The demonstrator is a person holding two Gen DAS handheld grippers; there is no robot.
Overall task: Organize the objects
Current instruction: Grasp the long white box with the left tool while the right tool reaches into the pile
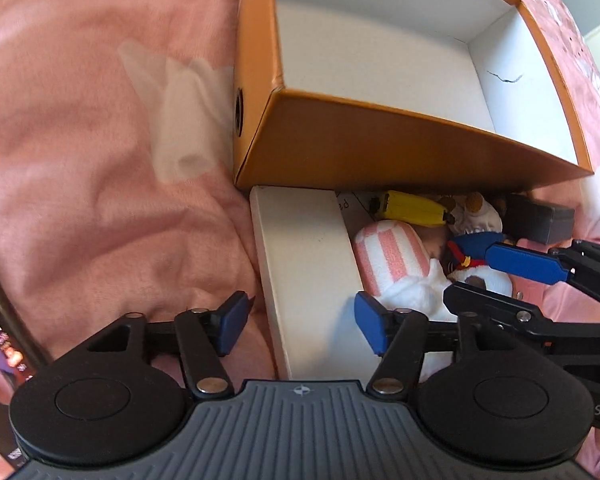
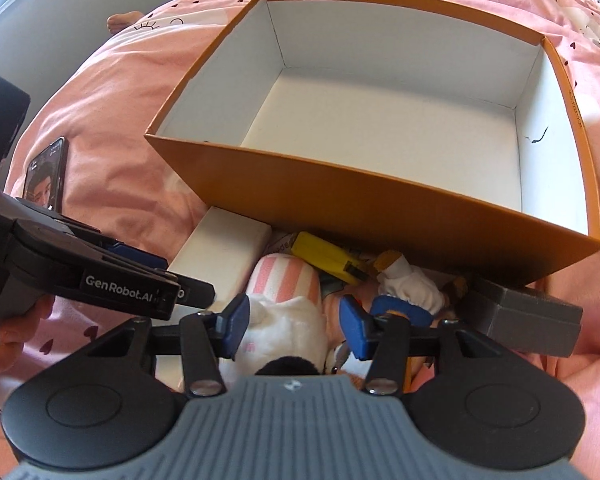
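An empty orange box (image 2: 364, 208) with a white inside lies on a pink bedspread; it also shows in the left wrist view (image 1: 340, 140). In front of it lie a white box (image 1: 304, 256), a pink-and-white striped plush (image 1: 392, 256), a yellow block (image 1: 412, 206), a small doll in white and blue (image 2: 408, 284) and a grey box (image 2: 532, 320). My left gripper (image 1: 300, 326) is open, its jaws either side of the white box's near end. My right gripper (image 2: 294, 326) is open with the striped plush (image 2: 288, 304) between its jaws; it shows at the right of the left wrist view (image 1: 496, 276).
A phone (image 2: 46, 176) with a lit screen lies on the bedspread at the left. The pink bedspread (image 1: 100, 160) spreads left of the boxes. A bare foot (image 2: 122, 20) shows at the far edge of the bed.
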